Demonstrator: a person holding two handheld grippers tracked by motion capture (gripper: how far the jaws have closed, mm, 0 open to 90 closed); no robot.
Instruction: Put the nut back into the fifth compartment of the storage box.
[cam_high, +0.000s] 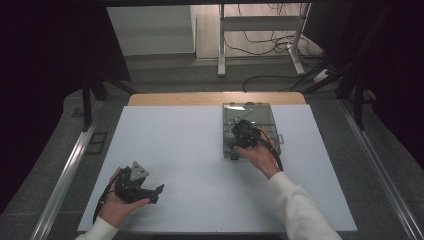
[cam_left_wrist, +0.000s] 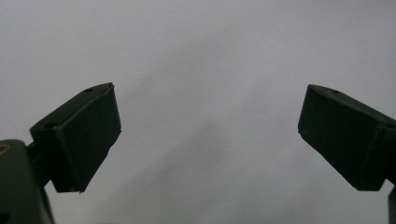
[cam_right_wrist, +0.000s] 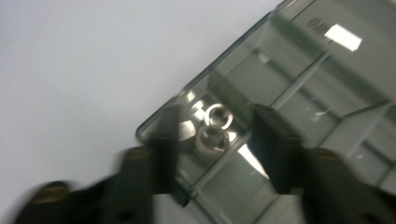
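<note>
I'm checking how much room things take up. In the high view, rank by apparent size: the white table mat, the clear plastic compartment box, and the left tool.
Largest to smallest:
1. White table mat
2. Clear plastic compartment box
3. Left tool, though nearer the camera, so unsure.

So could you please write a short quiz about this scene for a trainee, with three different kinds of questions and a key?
1. True or false: the left gripper is holding a metal nut between its fingers.
2. Multiple choice: where do the metal nuts lie?
A. loose on the white table
B. in a corner compartment of the clear plastic box
C. in the person's left hand
3. Fill in: the right gripper hovers over the clear plastic box, and its fingers are ____.

Key
1. False: it is open over the bare white table.
2. B
3. open
</note>
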